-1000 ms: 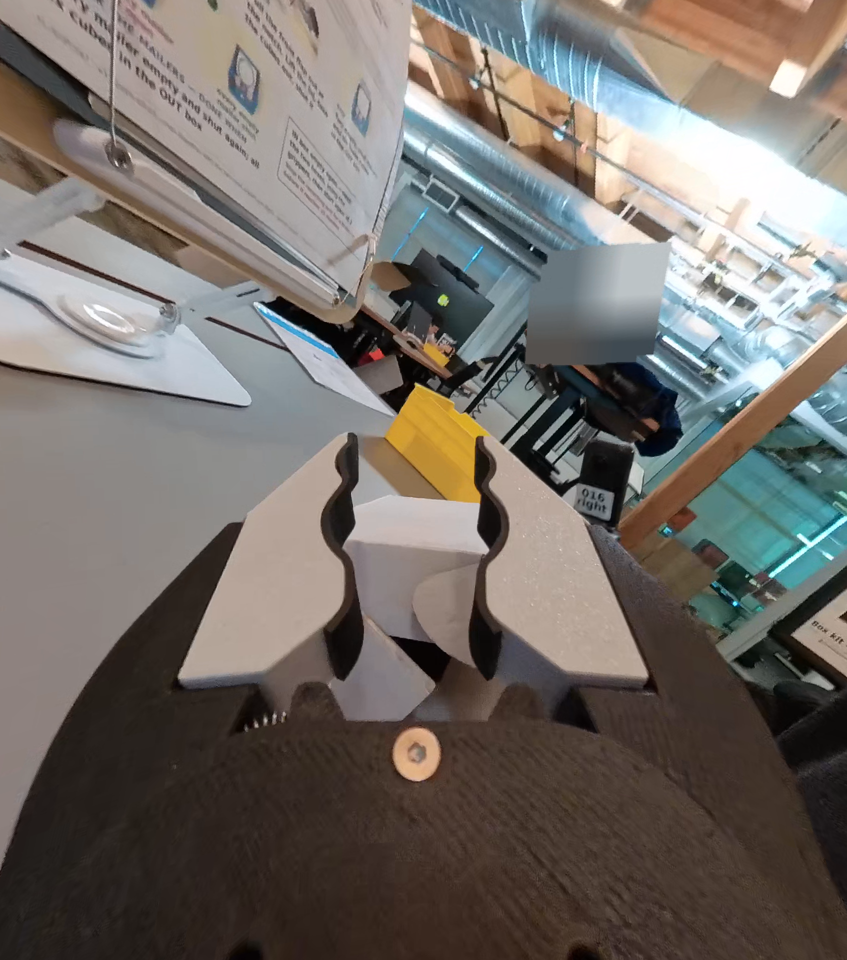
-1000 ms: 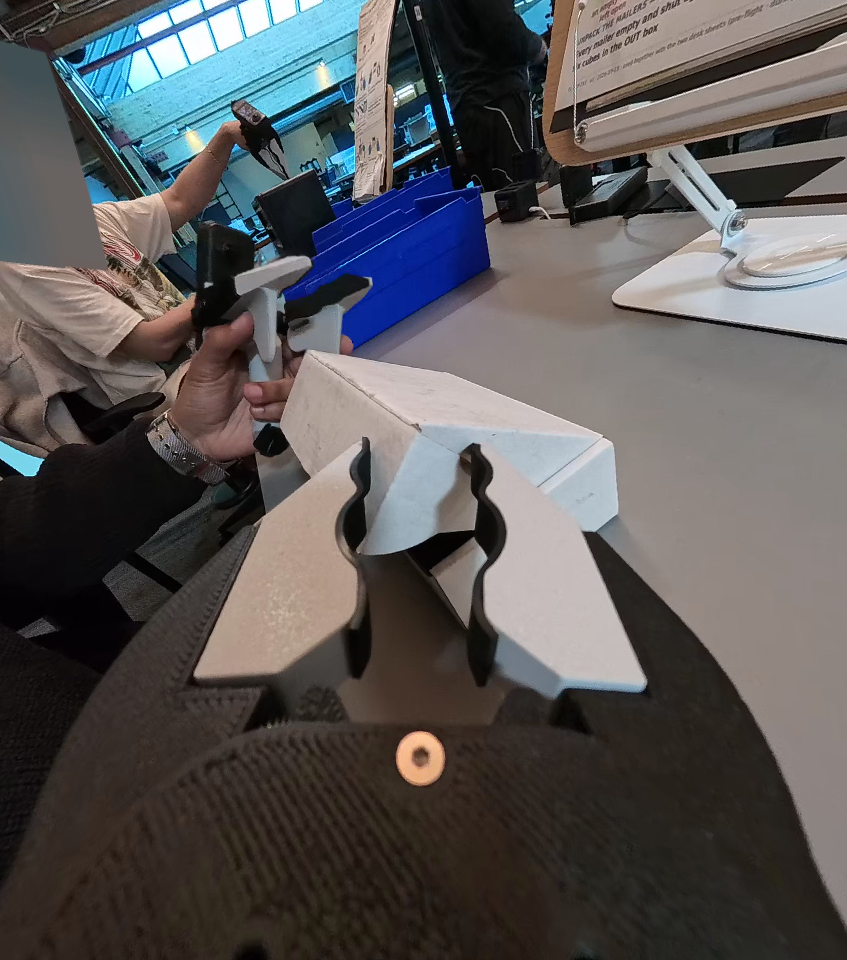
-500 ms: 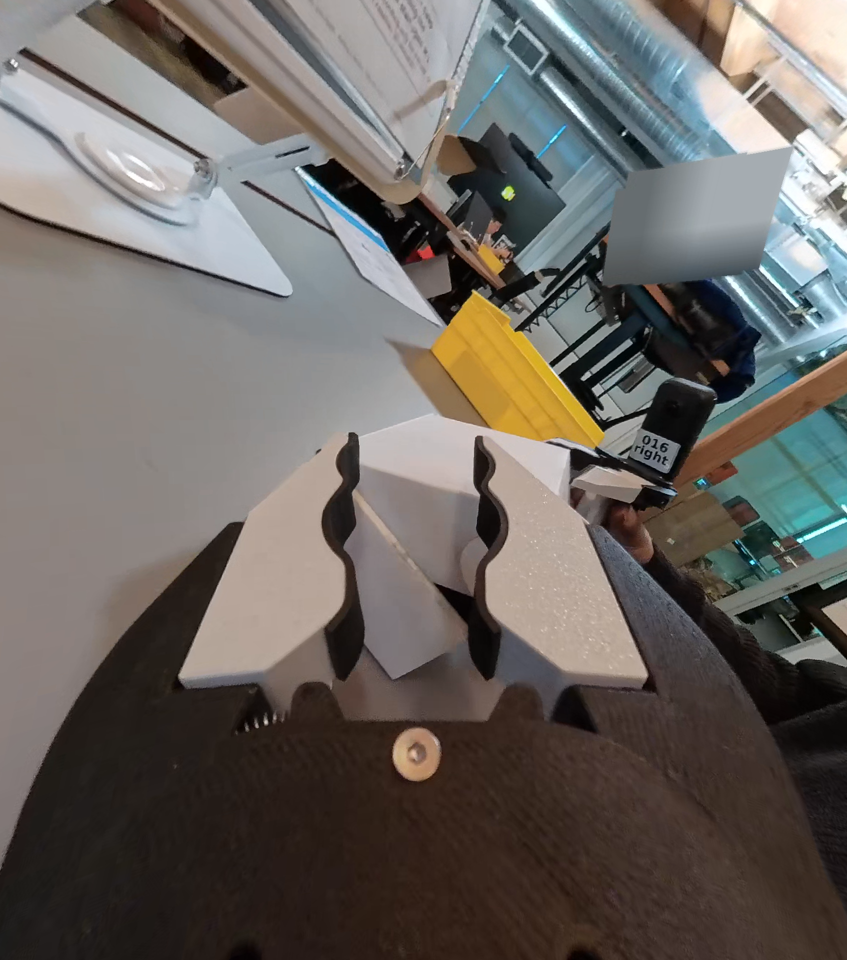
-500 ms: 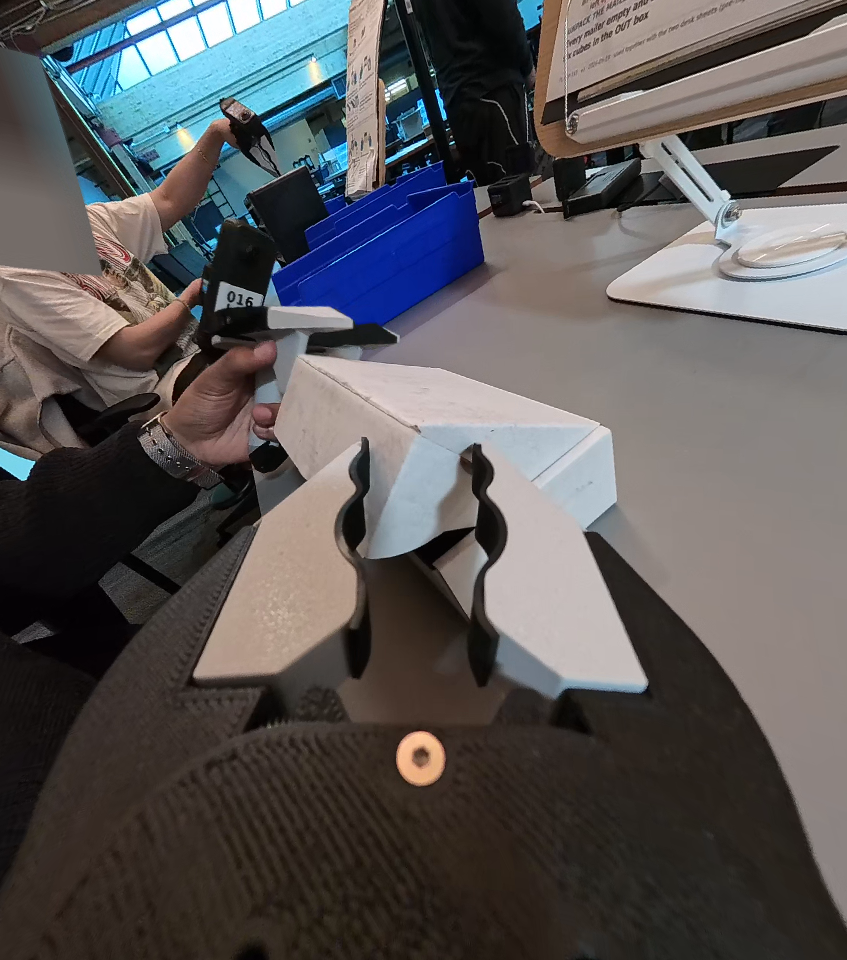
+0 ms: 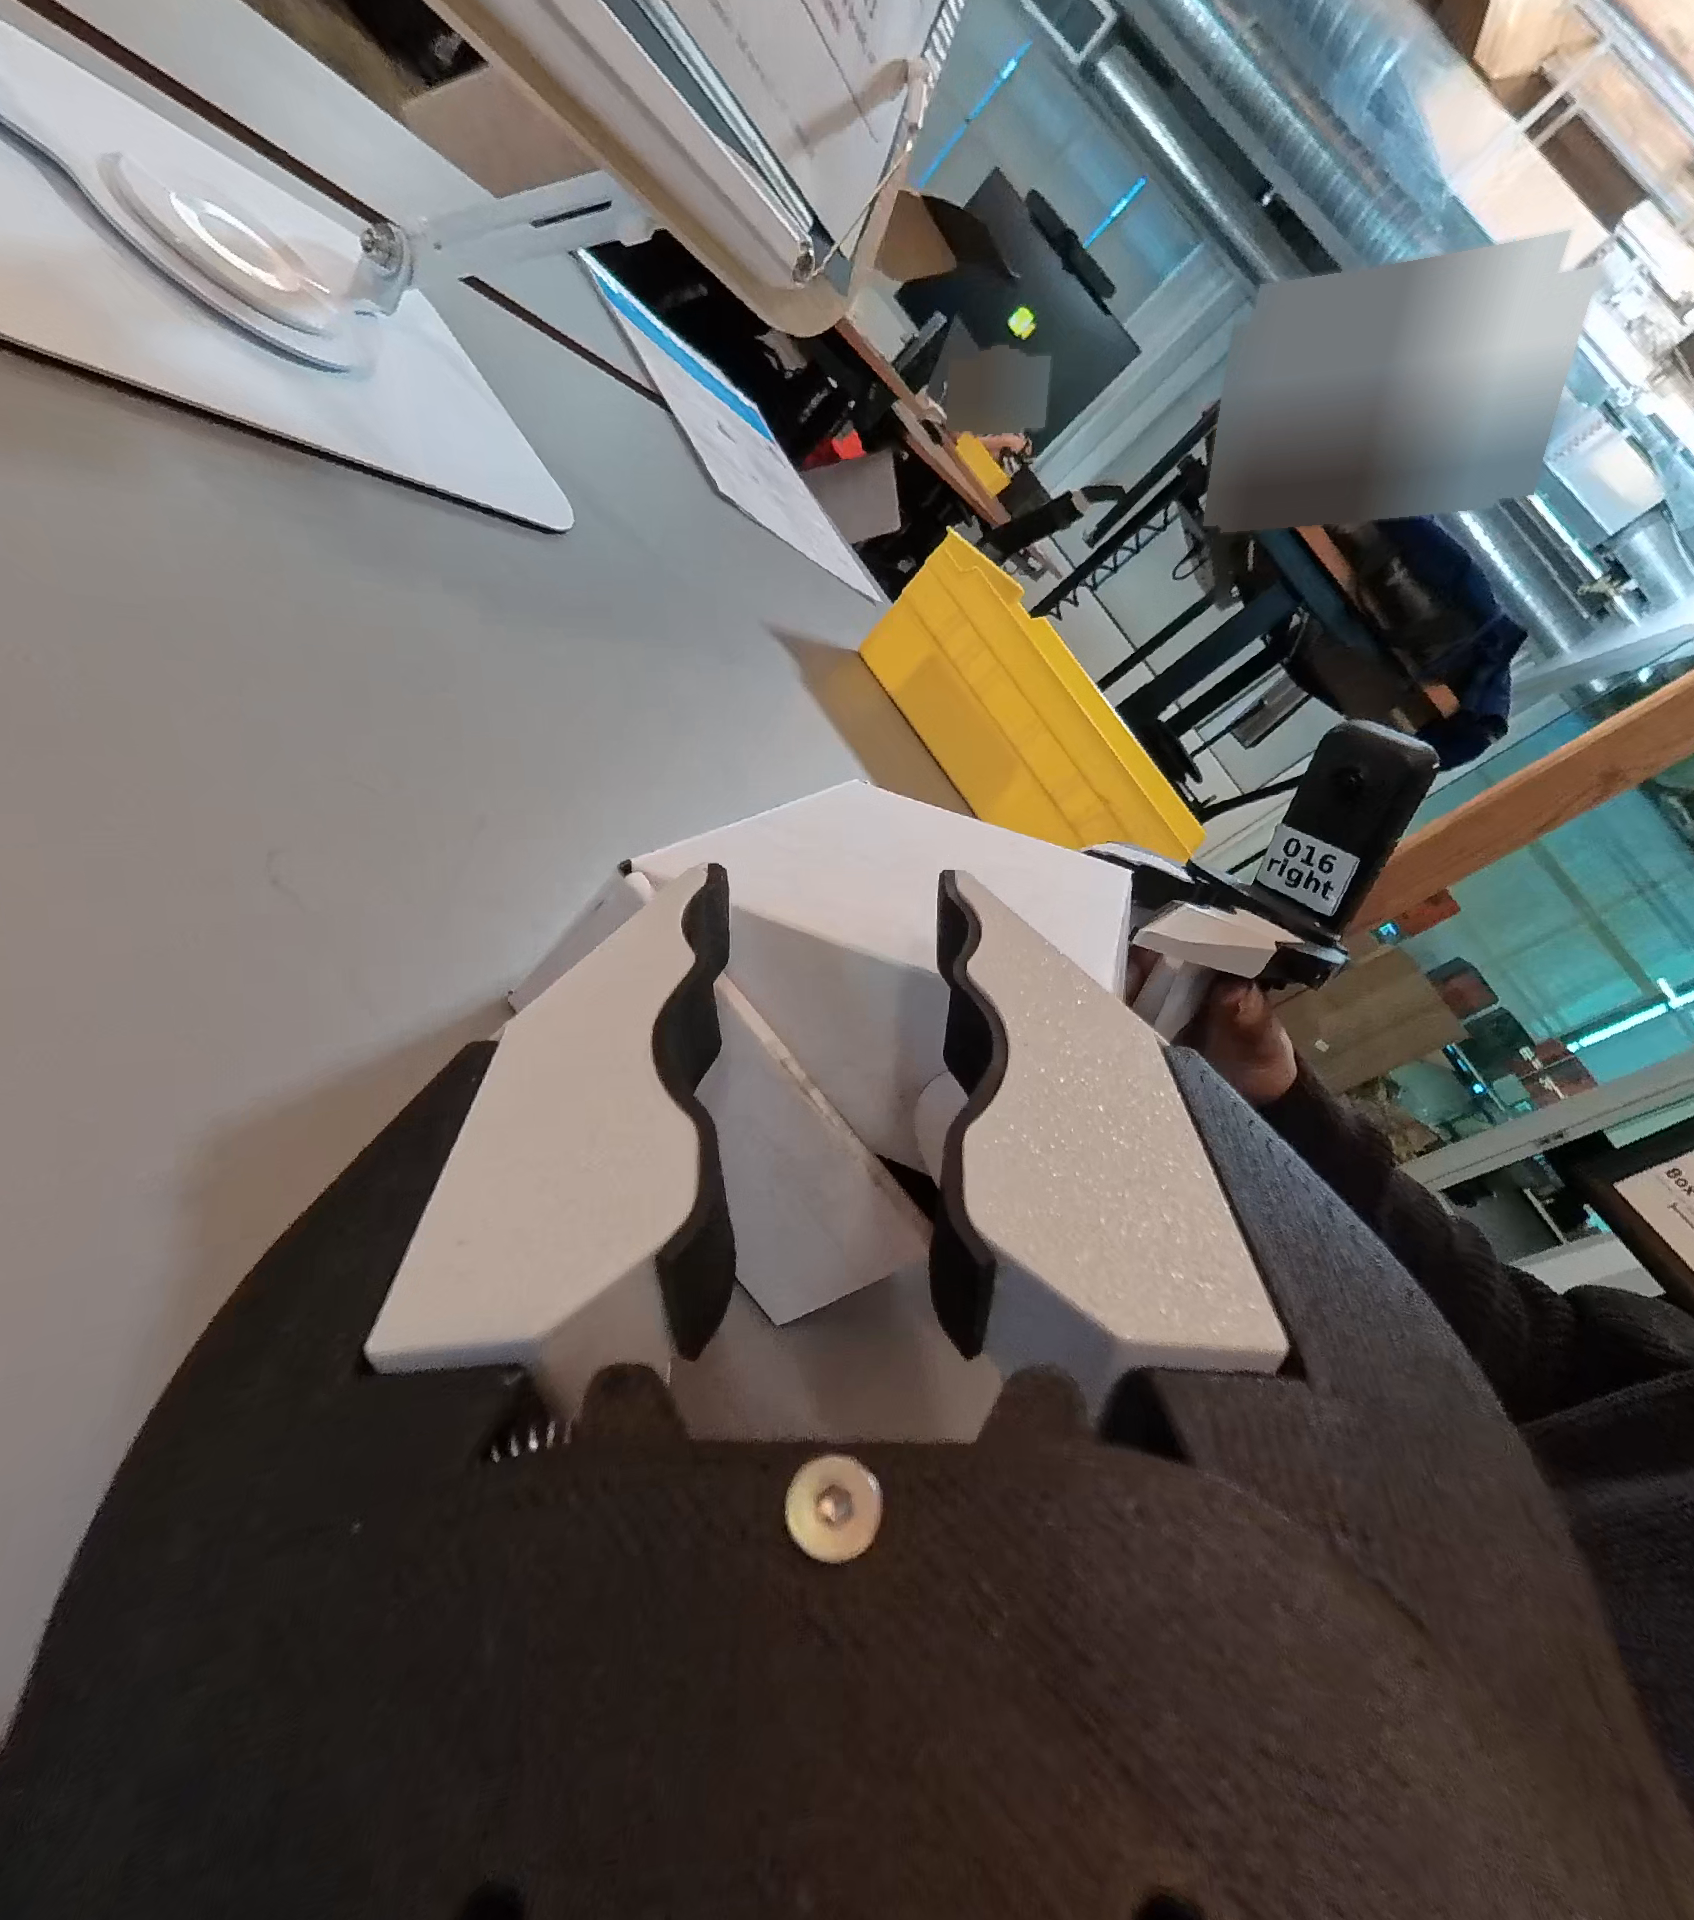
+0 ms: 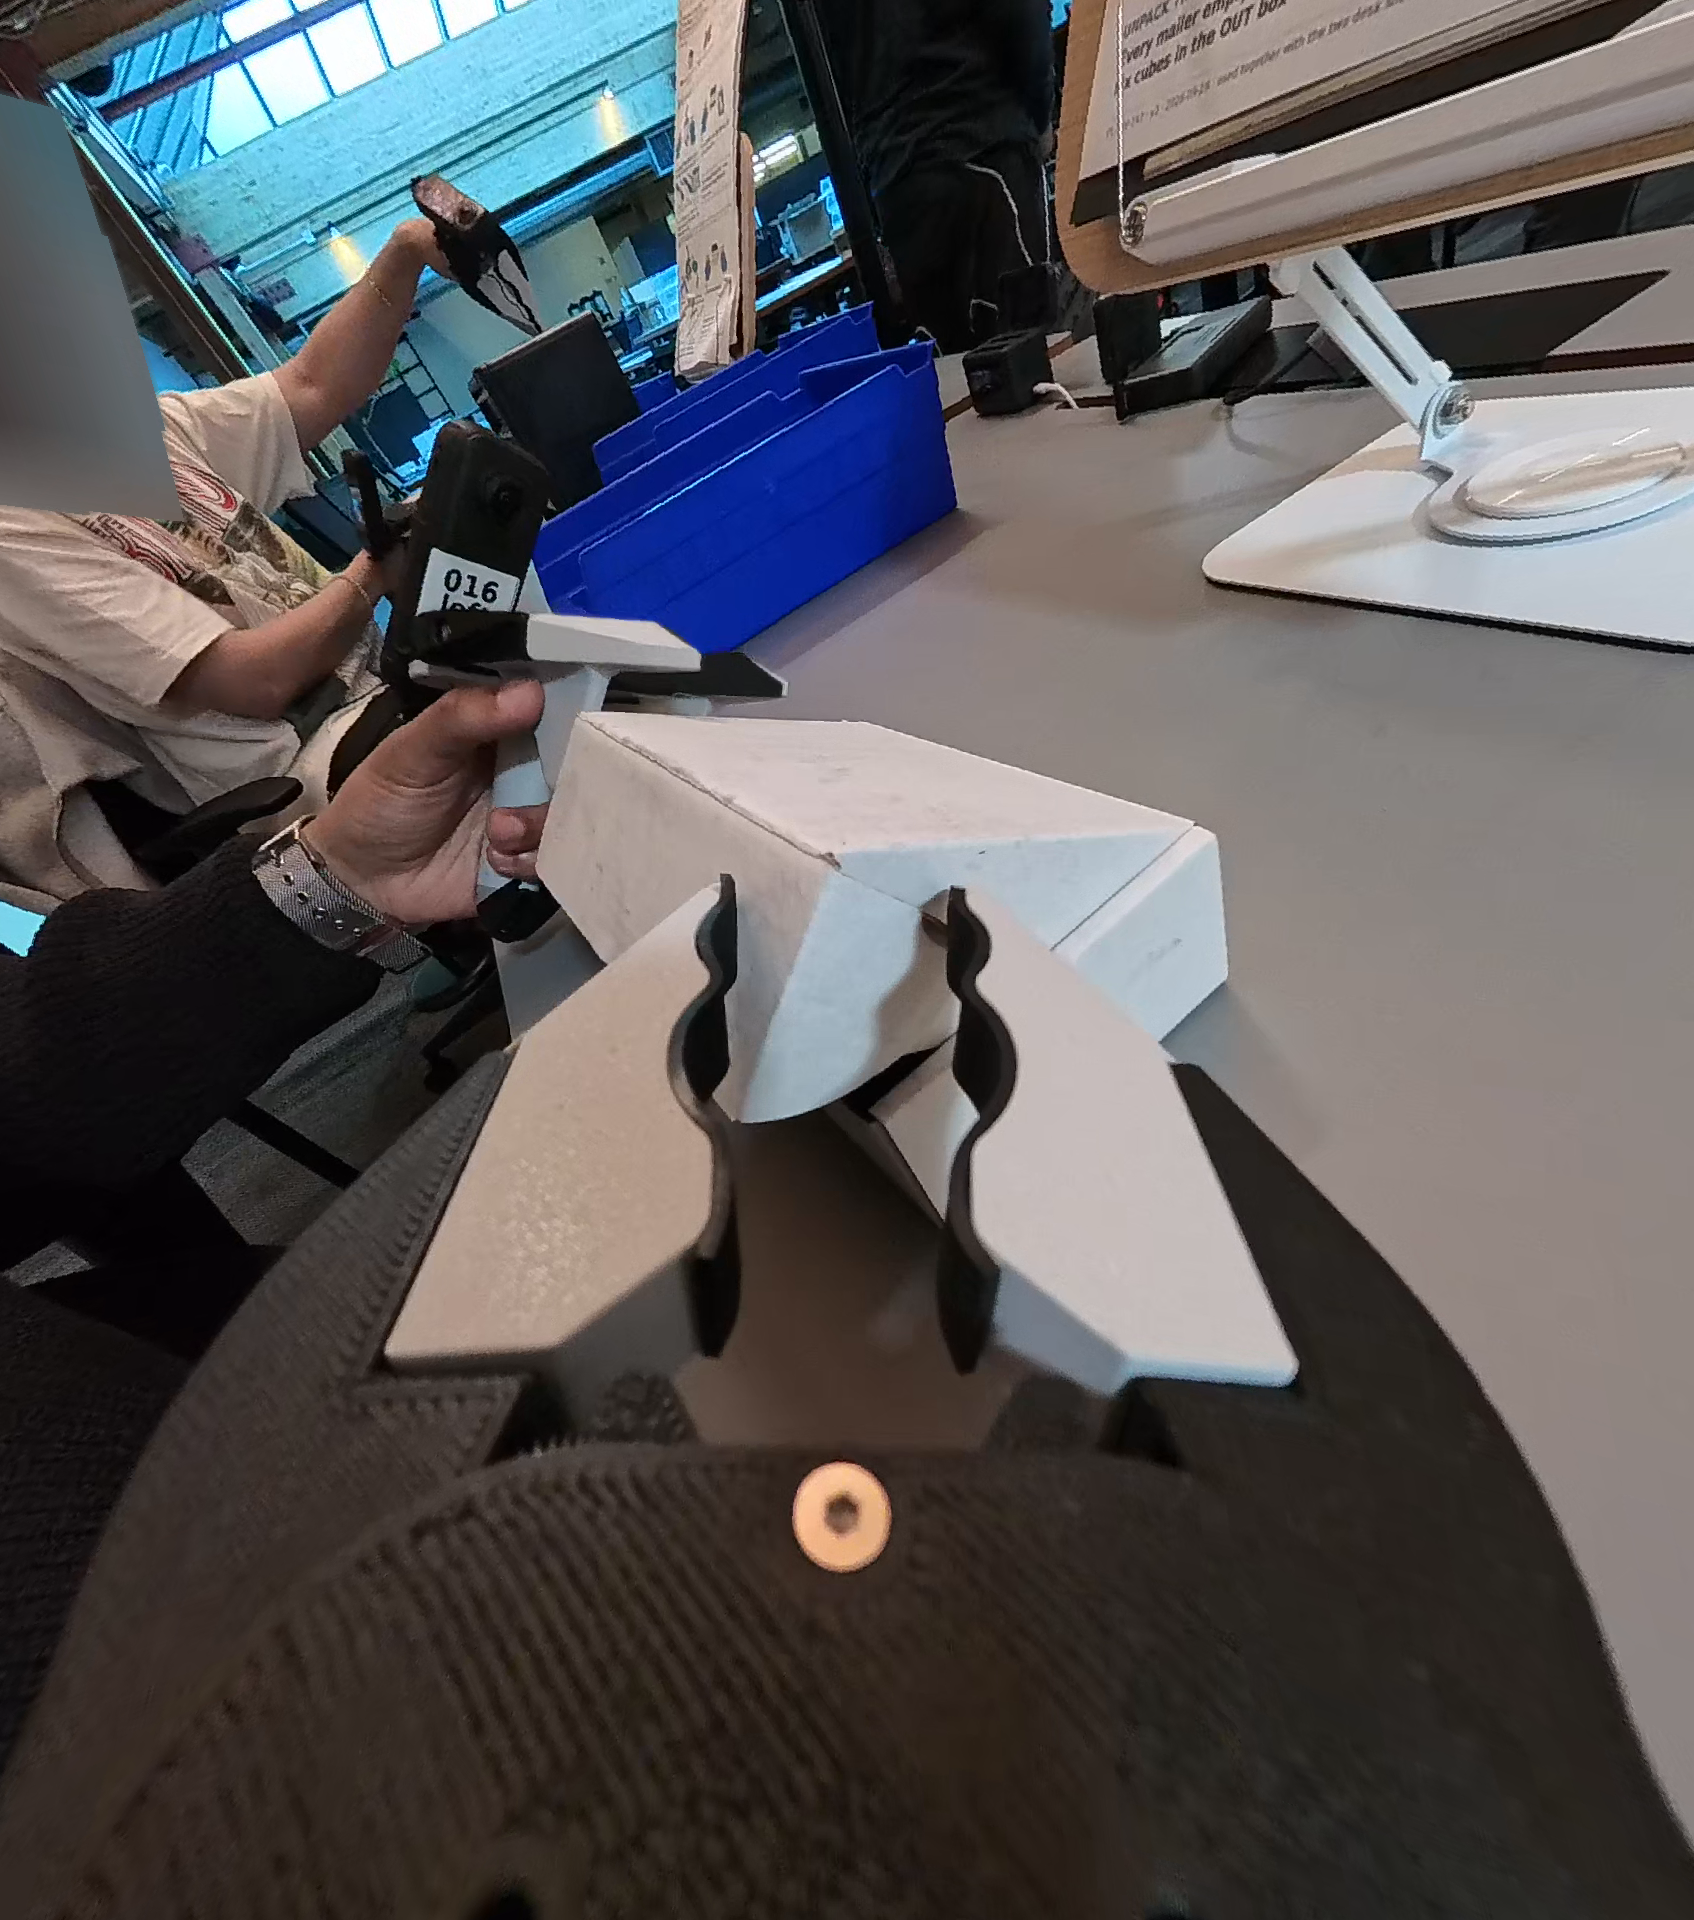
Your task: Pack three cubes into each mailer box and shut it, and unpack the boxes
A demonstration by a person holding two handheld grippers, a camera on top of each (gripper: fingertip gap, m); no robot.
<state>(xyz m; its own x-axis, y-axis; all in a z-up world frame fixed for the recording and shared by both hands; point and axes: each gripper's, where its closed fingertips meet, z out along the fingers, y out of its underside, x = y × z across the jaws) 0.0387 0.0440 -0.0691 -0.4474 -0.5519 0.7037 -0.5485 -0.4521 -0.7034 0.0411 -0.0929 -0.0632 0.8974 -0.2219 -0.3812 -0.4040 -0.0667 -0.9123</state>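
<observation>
A white mailer box (image 6: 874, 790) lies on the grey table (image 6: 1445, 935), its lid down at a slant. My right gripper (image 6: 838, 899) is at the box's near end, jaws apart, with a rounded side flap between the fingers. My left gripper (image 5: 832, 894) is at the other end, jaws apart, with a corner of the box (image 5: 874, 862) between the fingers. It also shows in the right wrist view (image 6: 718, 675), lying flat just above the lid's far end. The right gripper shows past the box in the left wrist view (image 5: 1217, 925). No cubes show.
A yellow bin (image 5: 1009, 717) stands past the box on the right side. A blue bin (image 6: 770, 499) stands on the left side. A white stand base (image 6: 1549, 561) holding an instruction board sits at the back. A seated person (image 6: 95, 623) is left of the table. My hands' fingertips stand some 15 cm from each other.
My left gripper has turned from upright to flat and come down over the far end of the box. My right gripper has hardly moved.
</observation>
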